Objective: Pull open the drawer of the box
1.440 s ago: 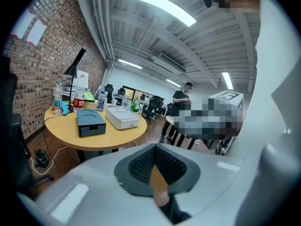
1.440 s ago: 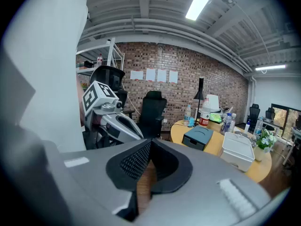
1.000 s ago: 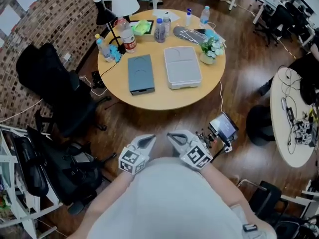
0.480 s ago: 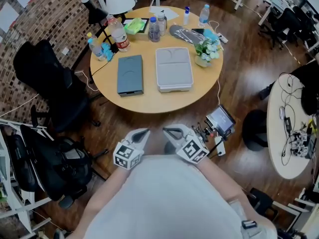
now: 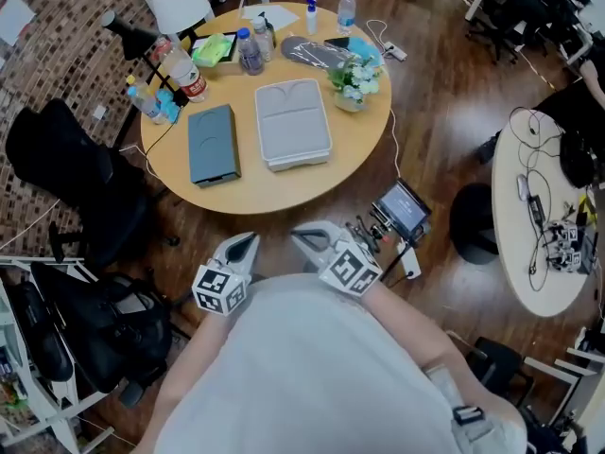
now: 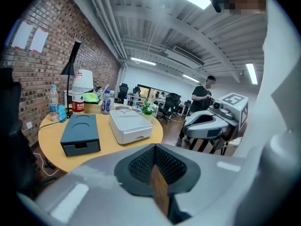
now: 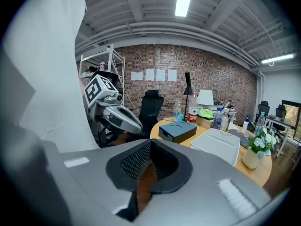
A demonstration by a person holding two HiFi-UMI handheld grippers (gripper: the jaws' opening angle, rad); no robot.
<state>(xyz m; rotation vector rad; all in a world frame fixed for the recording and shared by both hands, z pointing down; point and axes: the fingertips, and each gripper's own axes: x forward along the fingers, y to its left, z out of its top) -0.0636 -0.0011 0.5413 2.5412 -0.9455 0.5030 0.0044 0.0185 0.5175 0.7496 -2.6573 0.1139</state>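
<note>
Two boxes lie on a round wooden table (image 5: 312, 183). The dark blue box (image 5: 212, 144) (image 6: 80, 132) (image 7: 178, 130) is on the left, with a drawer front facing me. The larger light grey box (image 5: 293, 122) (image 6: 129, 125) (image 7: 216, 145) is beside it on the right, its drawer front also toward me. My left gripper (image 5: 245, 244) (image 6: 155, 147) is shut and empty, held close to the person's body, well short of the table. My right gripper (image 5: 301, 235) (image 7: 149, 144) is also shut and empty, beside the left one.
Bottles (image 5: 250, 52), a desk lamp (image 5: 176, 9), a flower pot (image 5: 352, 83) and a green item (image 5: 214, 48) crowd the table's far side. A black office chair (image 5: 66, 173) stands left of the table. A tripod with a screen (image 5: 399, 211) is on the right, near another table (image 5: 539, 216).
The head view has shifted, so the table now sits further left and up in it. Both grippers stay shut near the body.
</note>
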